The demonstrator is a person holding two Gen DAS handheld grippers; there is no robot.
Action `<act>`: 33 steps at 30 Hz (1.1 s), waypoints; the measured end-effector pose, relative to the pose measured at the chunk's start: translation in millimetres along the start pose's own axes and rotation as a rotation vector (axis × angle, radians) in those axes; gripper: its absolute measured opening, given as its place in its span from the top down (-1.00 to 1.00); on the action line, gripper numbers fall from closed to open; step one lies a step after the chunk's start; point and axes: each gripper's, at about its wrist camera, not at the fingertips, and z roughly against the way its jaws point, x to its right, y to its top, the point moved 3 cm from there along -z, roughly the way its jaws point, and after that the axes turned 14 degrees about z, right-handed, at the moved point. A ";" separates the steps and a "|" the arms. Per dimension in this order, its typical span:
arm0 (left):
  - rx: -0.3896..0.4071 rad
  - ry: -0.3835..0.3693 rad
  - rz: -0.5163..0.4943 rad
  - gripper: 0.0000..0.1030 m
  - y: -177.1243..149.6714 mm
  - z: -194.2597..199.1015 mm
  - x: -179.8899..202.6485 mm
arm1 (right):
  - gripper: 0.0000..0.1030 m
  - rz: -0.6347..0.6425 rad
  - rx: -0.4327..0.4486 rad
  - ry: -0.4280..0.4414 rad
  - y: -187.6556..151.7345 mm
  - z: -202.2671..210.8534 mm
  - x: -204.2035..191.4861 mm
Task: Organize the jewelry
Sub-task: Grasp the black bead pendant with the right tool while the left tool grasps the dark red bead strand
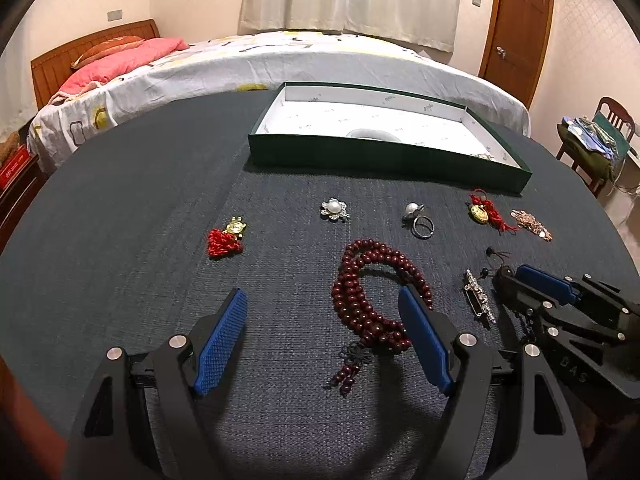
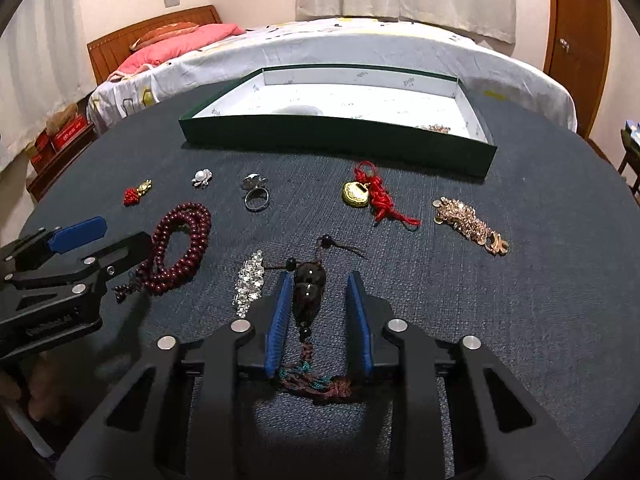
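Note:
A dark gourd pendant [image 2: 308, 292] with a tassel lies on the dark table between the fingers of my right gripper [image 2: 320, 300]. The left pad is against it and the right pad stands clear of it, so the jaws are open. My left gripper [image 1: 324, 296] is open wide low over the table, and a dark red bead bracelet [image 1: 372, 292] lies beside its right finger. A crystal brooch [image 2: 250, 280] lies between the two grippers. Behind them stands an open green box [image 2: 336, 136] with a white inside; a pale ring and a small chain lie in it.
In a row before the box lie a red knot charm [image 1: 226, 238], a pearl brooch [image 1: 334, 210], a pearl ring [image 1: 418, 220], a gold lock on red cord [image 2: 368, 194] and a rose-gold chain [image 2: 468, 220]. A bed stands behind the round table.

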 end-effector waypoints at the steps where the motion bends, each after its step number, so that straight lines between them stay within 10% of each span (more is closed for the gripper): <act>1: -0.001 -0.002 0.000 -0.47 -0.2 -0.1 0.5 | 0.67 0.001 0.000 0.002 -0.1 -0.1 0.5; 24: -0.060 -0.055 -0.021 -0.51 -5.0 -22.0 28.7 | 0.68 -0.075 0.037 -0.031 -6.7 17.3 38.3; 33: -0.033 -0.032 -0.064 0.20 -7.6 -16.6 26.1 | 0.68 -0.088 0.037 -0.023 -6.7 17.0 37.0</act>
